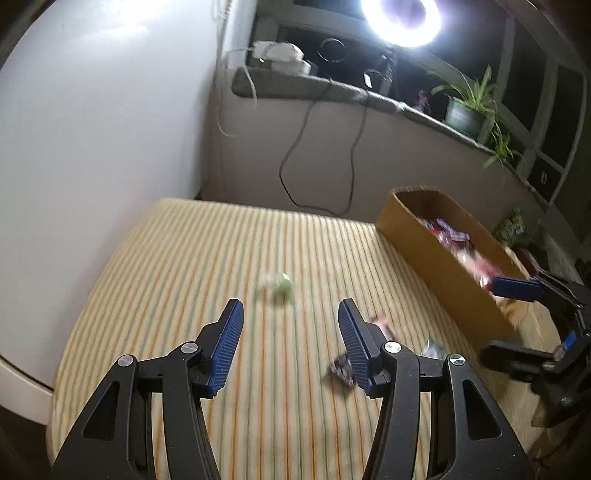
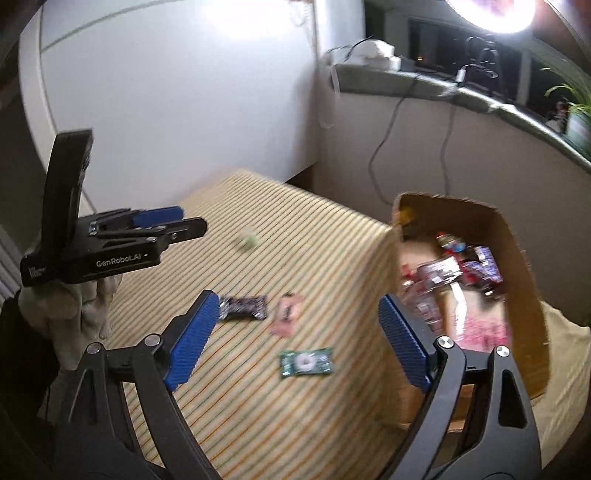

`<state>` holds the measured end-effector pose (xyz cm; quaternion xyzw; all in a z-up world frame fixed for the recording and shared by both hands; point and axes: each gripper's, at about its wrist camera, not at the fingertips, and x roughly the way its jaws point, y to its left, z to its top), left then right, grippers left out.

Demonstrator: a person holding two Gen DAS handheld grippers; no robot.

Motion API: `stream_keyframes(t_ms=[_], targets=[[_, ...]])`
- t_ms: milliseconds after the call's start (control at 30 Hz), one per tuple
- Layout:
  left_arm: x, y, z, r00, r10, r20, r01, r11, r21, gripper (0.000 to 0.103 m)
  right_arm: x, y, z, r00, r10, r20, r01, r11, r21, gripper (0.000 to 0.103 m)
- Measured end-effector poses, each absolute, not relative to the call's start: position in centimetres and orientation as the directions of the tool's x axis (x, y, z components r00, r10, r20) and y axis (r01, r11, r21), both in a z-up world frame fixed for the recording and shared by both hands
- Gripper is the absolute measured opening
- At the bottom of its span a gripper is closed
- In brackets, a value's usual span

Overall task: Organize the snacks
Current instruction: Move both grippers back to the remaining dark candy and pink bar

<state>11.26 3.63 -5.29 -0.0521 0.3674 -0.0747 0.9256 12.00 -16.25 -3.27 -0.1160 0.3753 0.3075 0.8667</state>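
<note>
The left tongs [image 1: 290,321] stand apart with nothing between their blue pads, hovering above the striped cloth [image 1: 184,280] that covers the table. Just beyond their tips lies a small pale green snack [image 1: 282,286], blurred, alone on the cloth. By the right-hand finger of these tongs a dark purple packet [image 1: 341,371] lies flat, partly hidden behind the pad.

The right tongs [image 2: 295,334] are spread wide and hold nothing. Between their fingers in that view lie three wrappers on the cloth: a dark packet [image 2: 243,307] near the left pad, a pinkish wrapper [image 2: 286,314] just beside it, and a green wrapper with a white ring printed on it [image 2: 306,363] nearer the camera. None of them touches the pads.

To the right stands an open cardboard box [image 2: 524,295], its near wall beside the right pad. Inside lies a heap of red, purple and pink snack packets [image 2: 461,269].

In the right wrist view the left tongs' body shows at the left, held by a gloved hand [image 2: 74,306].

Behind the table a pale wall meets a grey windowsill [image 1: 332,90] with cables hanging from it, a potted plant [image 1: 467,107] and a bright ring light [image 1: 400,18].
</note>
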Motion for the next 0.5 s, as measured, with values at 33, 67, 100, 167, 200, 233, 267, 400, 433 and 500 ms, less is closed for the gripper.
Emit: stream_keyframes(t_ms=[33, 67, 100, 167, 200, 233, 267, 400, 433, 500], targets=[[11.0, 3.4, -5.6, 0.711, -0.184, -0.678, 0.115, 0.983, -0.146, 0.053, 11.9, -15.8, -3.8, 0.518, 0.447, -0.729, -0.626, 0.779, 0.033, 0.090], [10.8, 3.2, -5.8, 0.705, -0.191, -0.683, 0.127, 0.981, -0.143, 0.052, 11.8, -15.6, -4.2, 0.510, 0.447, -0.735, -0.629, 0.776, 0.036, 0.090], [10.6, 3.0, -6.0, 0.696, -0.202, -0.689, 0.144, 0.979, -0.142, 0.052, 11.8, -15.3, -4.8, 0.499, 0.448, -0.742, -0.632, 0.774, 0.043, 0.090], [10.4, 2.6, -6.4, 0.681, -0.222, -0.698, 0.170, 0.975, -0.144, 0.048, 11.8, -15.0, -5.7, 0.480, 0.452, -0.752, -0.634, 0.771, 0.059, 0.090], [10.3, 2.4, -6.7, 0.670, -0.234, -0.705, 0.185, 0.972, -0.147, 0.046, 11.8, -14.9, -6.1, 0.472, 0.453, -0.756, -0.634, 0.771, 0.065, 0.090], [10.3, 2.1, -6.9, 0.660, -0.245, -0.710, 0.199, 0.968, -0.150, 0.042, 11.8, -14.8, -6.3, 0.469, 0.453, -0.758, -0.634, 0.771, 0.068, 0.090], [10.3, 2.0, -7.0, 0.653, -0.252, -0.714, 0.208, 0.966, -0.151, 0.039, 11.8, -14.7, -6.7, 0.465, 0.452, -0.761, -0.631, 0.772, 0.073, 0.089], [10.4, 1.2, -7.6, 0.626, -0.277, -0.729, 0.243, 0.958, -0.155, 0.033, 12.3, -14.5, -7.9, 0.442, 0.438, -0.783, -0.614, 0.784, 0.093, 0.071], [10.5, 1.1, -7.6, 0.621, -0.280, -0.733, 0.249, 0.956, -0.154, 0.032, 12.6, -14.5, -8.3, 0.439, 0.427, -0.791, -0.604, 0.792, 0.093, 0.067], [10.4, 0.8, -7.8, 0.615, -0.281, -0.737, 0.262, 0.954, -0.144, 0.031, 13.2, -14.5, -9.1, 0.431, 0.407, -0.805, -0.585, 0.805, 0.093, 0.055]])
